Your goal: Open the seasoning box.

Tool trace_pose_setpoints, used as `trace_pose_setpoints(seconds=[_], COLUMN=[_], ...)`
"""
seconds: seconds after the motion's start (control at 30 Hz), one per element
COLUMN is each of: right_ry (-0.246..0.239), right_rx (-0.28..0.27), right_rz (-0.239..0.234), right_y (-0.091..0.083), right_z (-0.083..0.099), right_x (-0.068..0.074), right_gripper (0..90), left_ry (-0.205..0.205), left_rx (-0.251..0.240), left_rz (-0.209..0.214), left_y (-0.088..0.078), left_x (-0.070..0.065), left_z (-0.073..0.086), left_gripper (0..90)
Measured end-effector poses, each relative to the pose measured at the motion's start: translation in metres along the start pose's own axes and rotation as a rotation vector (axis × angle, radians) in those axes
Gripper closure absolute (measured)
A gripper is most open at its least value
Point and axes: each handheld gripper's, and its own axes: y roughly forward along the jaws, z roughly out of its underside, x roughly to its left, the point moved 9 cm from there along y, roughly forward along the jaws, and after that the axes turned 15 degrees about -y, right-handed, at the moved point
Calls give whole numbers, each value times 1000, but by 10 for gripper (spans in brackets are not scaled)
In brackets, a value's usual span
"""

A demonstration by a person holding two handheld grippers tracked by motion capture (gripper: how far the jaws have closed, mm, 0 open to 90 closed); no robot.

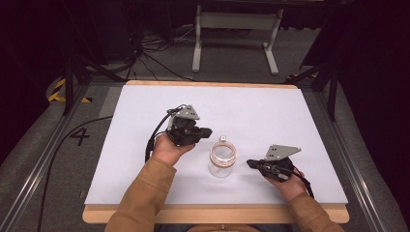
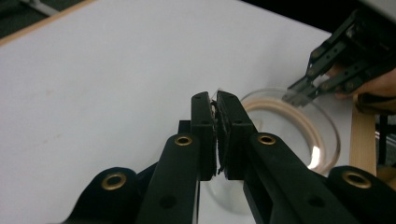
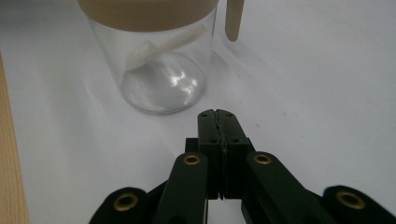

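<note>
- Jar (image 1: 222, 160) of clear glass with a tan rim is standing upright near the middle of the white surface (image 1: 145, 145), between both tongs.
- Left tongs (image 1: 207, 131) are hovering at its 10 o'clock, jaws nearly together, gripping nothing.
- Right tongs (image 1: 250, 163) are lying at its 3 o'clock, pressed shut, empty.
</note>
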Motion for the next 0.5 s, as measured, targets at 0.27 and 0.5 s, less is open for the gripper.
trace_pose_setpoints(seconds=[0.27,0.5], right_ry=[11,7], right_rx=[-3,-16], right_rz=[-5,-22], right_y=[-4,-5], right_z=[4,3], right_x=[5,12], right_gripper=[897,896], left_ry=[-19,29], left_rx=[-44,-25], left_rz=[66,51], left_y=[22,32], left_x=[-7,-8], left_z=[-6,-3], left_gripper=[863,878])
